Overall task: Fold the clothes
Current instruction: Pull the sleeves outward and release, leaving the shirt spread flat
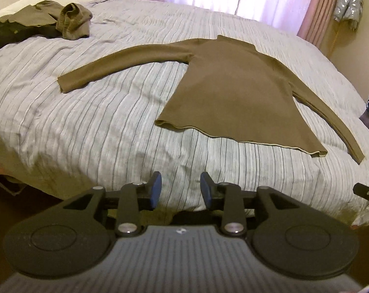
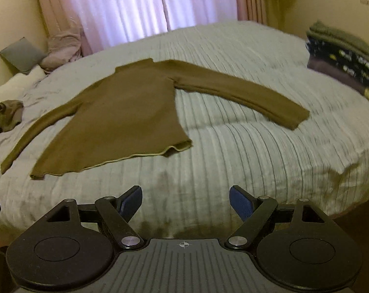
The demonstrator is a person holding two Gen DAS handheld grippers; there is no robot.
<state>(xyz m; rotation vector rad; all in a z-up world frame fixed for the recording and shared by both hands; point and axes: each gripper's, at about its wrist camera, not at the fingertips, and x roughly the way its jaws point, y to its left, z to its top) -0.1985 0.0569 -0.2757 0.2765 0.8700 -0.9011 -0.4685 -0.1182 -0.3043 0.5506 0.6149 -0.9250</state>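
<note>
Only right wrist: folded stack (image 2: 343,61), left wrist: silver jacket (image 1: 348,2).

Dim room, glaring backlit curtains (image 2: 126,7), fisheye-bent edges, right view motion-blurred.

Pink curtains (image 2: 62,17) frame the window behind a grey cushion (image 2: 22,55).

The brown long-sleeved top (image 1: 233,90) is soft matt knit cloth. The bed cover (image 1: 99,127) beneath it is crinkled striped fabric. Each gripper (image 1: 180,190) (image 2: 185,202) is matt black plastic, with shiny metal pivot pins and blue textured pads (image 2: 241,201). Sheer curtains (image 2: 126,5) glow.
</note>
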